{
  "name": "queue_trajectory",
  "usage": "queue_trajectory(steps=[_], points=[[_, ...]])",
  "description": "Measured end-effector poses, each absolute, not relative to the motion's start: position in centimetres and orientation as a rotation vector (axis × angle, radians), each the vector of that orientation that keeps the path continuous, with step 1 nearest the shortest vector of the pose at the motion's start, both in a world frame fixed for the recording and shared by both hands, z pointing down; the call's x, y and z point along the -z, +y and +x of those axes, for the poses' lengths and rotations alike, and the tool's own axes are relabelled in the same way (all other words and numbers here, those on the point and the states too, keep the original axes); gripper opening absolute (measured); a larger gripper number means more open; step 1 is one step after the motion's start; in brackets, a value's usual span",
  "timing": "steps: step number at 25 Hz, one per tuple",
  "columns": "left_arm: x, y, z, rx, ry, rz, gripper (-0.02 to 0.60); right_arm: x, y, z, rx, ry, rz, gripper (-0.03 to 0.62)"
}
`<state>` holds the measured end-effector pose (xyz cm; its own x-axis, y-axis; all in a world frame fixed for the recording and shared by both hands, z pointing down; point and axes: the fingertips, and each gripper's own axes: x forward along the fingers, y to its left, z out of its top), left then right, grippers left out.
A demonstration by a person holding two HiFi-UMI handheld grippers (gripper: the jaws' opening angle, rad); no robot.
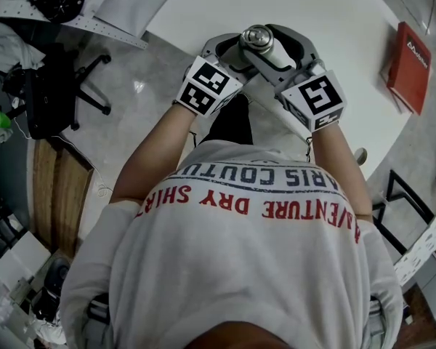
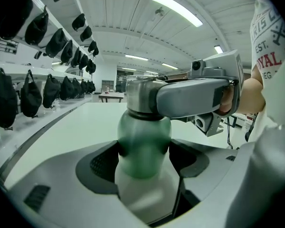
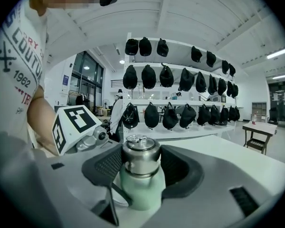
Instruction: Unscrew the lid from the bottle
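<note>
Left tongs (image 2: 142,161) clamp the green bottle (image 2: 145,137) by its body to brace it, while right tongs (image 3: 141,164) pinch the steel lid (image 3: 141,153), ready to twist.

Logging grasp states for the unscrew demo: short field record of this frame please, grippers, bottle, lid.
left gripper: shut on the bottle, on its body below the lid
right gripper: shut on the lid
lid: metal, on the bottle, not yet off
bottle: pale green, upright, base hidden
arrangement: the two grippers meet at the bottle from opposite sides
</note>
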<state>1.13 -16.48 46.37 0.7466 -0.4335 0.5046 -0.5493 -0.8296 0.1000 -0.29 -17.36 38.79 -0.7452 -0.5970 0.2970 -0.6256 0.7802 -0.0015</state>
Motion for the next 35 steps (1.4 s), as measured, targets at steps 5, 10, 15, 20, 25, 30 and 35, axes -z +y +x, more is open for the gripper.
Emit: queue_trajectory(steps=[5,10,15,20,25,30,35], points=[[-46.4,-16.3,1.1,-0.734,-0.672,2.739,0.348,-38.8,-17.1,-0.4,-0.106,-2.698,0.814,0.253],[-46.5,-16.0,1.1,-0.81,-0.527,2.794,0.342,-38.7,-16.9,-0.4,-0.099,-2.719,0.688,0.253],[-46.6,-16.1,0.7,-0.867,-0.352,2.835,0.341,-38.5,-16.9,-0.9,-0.124,-2.744,0.575,0.253],[-46.6,-16.1,0.5,-0.916,-0.169,2.875,0.341,-38.4,-16.9,-1.1,-0.131,-2.752,0.482,0.253],[-46.6,-16.2,0.4,-0.966,0.005,2.899,0.341,-38.4,-17.0,-1.2,-0.126,-2.764,0.415,0.253],[-46.7,-16.1,0.5,-0.996,0.091,2.896,0.342,-38.4,-16.9,-1.2,-0.108,-2.77,0.366,0.253],[-46.7,-16.2,0.4,-0.968,0.067,2.858,0.344,-38.1,-17.0,-1.2,-0.132,-2.782,0.375,0.253]])
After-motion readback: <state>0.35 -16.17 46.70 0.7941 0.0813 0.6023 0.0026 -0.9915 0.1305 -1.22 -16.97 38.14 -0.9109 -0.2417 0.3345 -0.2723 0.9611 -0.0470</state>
